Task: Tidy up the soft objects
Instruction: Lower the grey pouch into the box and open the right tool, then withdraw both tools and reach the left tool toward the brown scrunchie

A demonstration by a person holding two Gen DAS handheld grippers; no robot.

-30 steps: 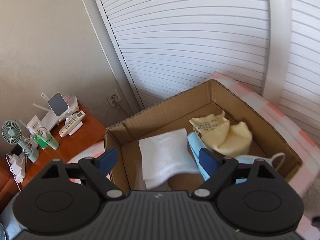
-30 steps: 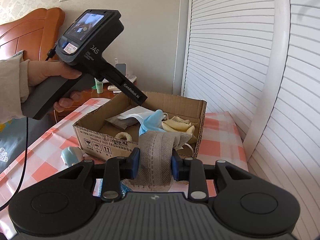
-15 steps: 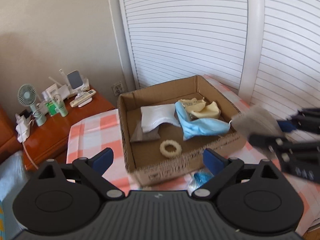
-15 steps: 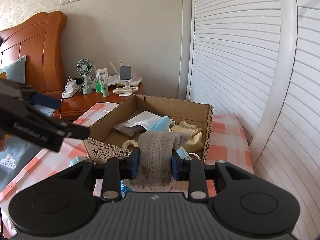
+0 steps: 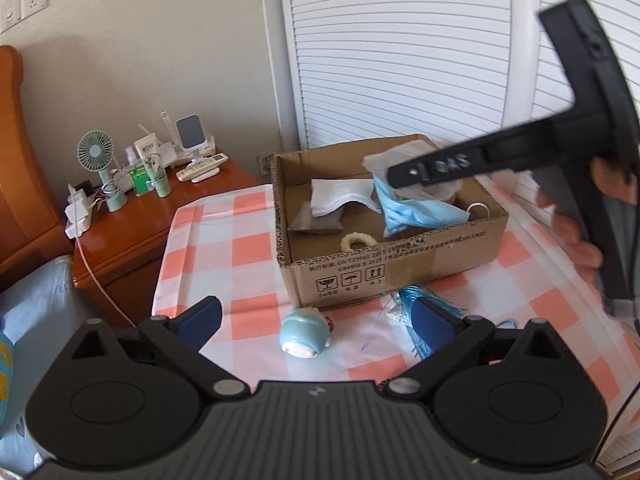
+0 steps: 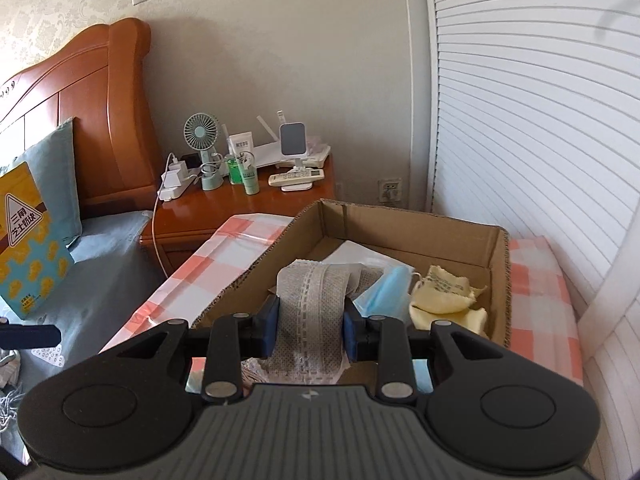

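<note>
Ahead of the left tool (image 5: pixel 316 320) a cardboard box (image 5: pixel 400 268) stands on the worktop (image 5: pixel 248 248), holding a folded cloth (image 5: pixel 340 200), a face mask (image 5: pixel 416 212) to the right of it and a ring (image 5: pixel 358 242) nearer the tool. Between that tool and the box lie a small round toy (image 5: pixel 306 334) and, to its right, a tassel (image 5: pixel 416 300). The right tool (image 6: pixel 308 326) sits over the box's near wall with a fabric strip (image 6: pixel 310 312) between its fingers; left of the box and farther off stands a nightstand (image 5: pixel 160 216) carrying a fan (image 5: pixel 96 156).
</note>
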